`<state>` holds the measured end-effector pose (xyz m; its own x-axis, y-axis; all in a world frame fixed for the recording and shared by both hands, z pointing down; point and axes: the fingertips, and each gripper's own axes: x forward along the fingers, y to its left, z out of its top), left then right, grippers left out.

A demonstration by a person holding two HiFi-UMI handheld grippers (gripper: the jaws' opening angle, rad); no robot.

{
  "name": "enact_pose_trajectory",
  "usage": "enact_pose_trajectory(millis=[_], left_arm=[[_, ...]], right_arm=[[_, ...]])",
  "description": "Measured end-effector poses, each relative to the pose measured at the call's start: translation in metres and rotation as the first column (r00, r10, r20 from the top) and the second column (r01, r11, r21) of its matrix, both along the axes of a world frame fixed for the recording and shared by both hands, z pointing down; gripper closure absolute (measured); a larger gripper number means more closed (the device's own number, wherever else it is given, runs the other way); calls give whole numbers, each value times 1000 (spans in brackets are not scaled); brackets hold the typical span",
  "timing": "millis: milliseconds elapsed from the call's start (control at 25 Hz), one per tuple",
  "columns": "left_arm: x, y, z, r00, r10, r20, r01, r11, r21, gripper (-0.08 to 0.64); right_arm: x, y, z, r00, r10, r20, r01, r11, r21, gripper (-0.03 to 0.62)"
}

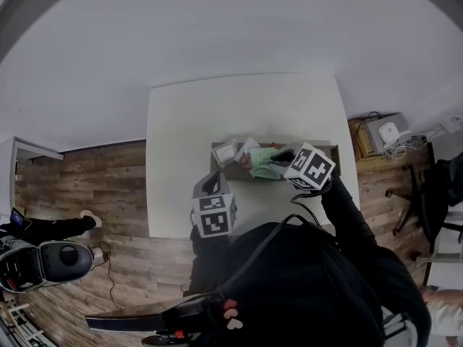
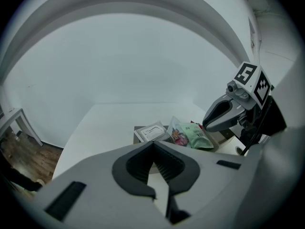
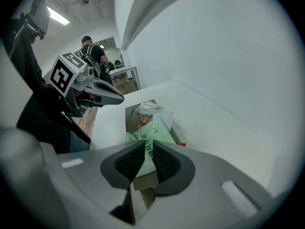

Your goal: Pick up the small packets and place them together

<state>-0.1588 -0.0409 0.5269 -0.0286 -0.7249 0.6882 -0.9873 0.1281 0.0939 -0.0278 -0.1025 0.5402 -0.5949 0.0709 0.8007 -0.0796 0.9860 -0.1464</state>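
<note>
Green packet lengthwise along tray

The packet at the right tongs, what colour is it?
The packet is pale green, clearest in the right gripper view.

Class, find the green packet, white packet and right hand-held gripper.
green packet point(image 3: 158, 130): right gripper view, printed front.
white packet point(image 2: 150, 131): left gripper view, flat face.
right hand-held gripper point(image 3: 148, 146): right gripper view, between fingertips.

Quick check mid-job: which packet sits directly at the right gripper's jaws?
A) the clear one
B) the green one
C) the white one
B: in the right gripper view the green packet lies just beyond the right gripper, whose jaws stand slightly apart.
</note>
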Motion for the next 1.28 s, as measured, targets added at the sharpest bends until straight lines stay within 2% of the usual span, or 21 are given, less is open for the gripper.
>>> enact_pose_trajectory(millis=[160, 280, 440, 560, 640, 800, 960, 1120, 1280], left_arm=[[-5, -5, -5, 1000, -10, 7, 10, 1000, 20, 560], [-3, -7, -8, 1000, -9, 8, 8, 999, 34, 561], [-6, -17, -43, 1000, -11, 13, 9, 993, 120, 560], [-7, -26, -66, 999, -18, 28, 12, 975, 221, 561], [-11, -35, -87, 998, -16, 55, 0, 960, 279, 560], [-25, -57, -129, 984, -30, 174, -40, 922, 386, 561], [-28, -67, -158, 954, -43, 296, -103, 882, 461, 561], [-12, -67, -174, 928, -21, 371, -177, 853, 491, 561], [-3, -65, -175, 923, -6, 386, -193, 858, 476, 561]], right_arm=[[5, -22, -29, 990, 89, 111, -95, 994, 47, 545], [15, -36, -55, 962, 156, 222, -173, 983, 60, 545], [25, -55, -105, 892, 237, 384, -302, 946, 116, 587], [36, -62, -138, 823, 256, 507, -382, 910, 160, 592], [39, -67, -159, 789, 253, 560, -430, 878, 209, 592], [43, -77, -190, 766, 236, 598, -507, 793, 337, 592], [49, -85, -204, 730, 258, 632, -573, 736, 361, 592], [59, -86, -220, 690, 249, 679, -608, 709, 358, 592], [62, -83, -228, 682, 233, 693, -614, 698, 369, 592]])
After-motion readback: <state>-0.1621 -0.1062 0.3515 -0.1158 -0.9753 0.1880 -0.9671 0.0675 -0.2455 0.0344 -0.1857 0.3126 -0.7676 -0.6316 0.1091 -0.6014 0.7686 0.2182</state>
